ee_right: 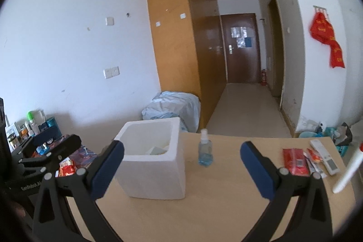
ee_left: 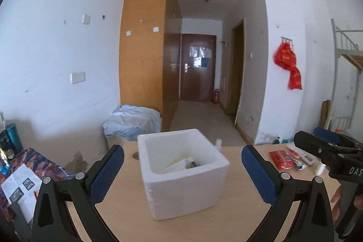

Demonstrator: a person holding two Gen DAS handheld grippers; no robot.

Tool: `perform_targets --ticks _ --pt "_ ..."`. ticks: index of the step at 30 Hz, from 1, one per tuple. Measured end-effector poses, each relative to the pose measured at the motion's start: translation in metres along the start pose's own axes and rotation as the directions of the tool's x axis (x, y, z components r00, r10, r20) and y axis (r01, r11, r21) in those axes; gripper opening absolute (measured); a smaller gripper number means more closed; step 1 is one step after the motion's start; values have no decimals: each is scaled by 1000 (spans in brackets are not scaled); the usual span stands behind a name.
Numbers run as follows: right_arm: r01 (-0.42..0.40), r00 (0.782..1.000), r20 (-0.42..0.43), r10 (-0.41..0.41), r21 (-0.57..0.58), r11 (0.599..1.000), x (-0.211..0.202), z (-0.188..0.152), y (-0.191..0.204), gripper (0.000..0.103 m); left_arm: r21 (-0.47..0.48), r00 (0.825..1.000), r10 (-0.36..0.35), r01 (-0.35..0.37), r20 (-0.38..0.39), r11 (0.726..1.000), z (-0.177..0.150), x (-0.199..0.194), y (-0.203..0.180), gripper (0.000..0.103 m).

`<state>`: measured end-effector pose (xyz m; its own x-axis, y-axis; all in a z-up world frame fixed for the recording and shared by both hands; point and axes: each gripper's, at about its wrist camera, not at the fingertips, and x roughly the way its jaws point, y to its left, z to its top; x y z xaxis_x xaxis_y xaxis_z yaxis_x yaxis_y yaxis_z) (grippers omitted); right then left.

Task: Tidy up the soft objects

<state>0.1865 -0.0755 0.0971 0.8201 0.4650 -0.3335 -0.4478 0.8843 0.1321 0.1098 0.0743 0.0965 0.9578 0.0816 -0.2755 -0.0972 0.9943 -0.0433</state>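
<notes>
A white foam box (ee_left: 181, 171) stands open on the wooden table (ee_left: 127, 214), with white packets lying inside it. My left gripper (ee_left: 182, 171) is open and empty, its blue pads either side of the box, held above the table. My right gripper (ee_right: 181, 168) is open and empty, to the right of the box (ee_right: 152, 162). A red soft packet (ee_right: 295, 161) lies on the table at the right, with small sachets (ee_right: 314, 159) beside it; the packet also shows in the left wrist view (ee_left: 281, 159).
A small blue spray bottle (ee_right: 205, 151) stands just right of the box. A white remote (ee_right: 324, 157) and a white tube (ee_right: 348, 170) lie at the table's right edge. A side surface at the left holds bottles (ee_right: 31, 128) and papers (ee_left: 18, 185).
</notes>
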Motion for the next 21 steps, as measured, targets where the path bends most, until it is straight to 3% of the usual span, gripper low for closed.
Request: perform_targets --ticks 11,21 --pt "36 999 35 -36 2 999 -39 -10 -1 103 9 999 -45 44 10 999 -8 -29 -18 103" --pt "66 994 87 -65 -1 998 -66 -44 2 103 6 995 -89 89 38 996 -42 -48 -20 103"
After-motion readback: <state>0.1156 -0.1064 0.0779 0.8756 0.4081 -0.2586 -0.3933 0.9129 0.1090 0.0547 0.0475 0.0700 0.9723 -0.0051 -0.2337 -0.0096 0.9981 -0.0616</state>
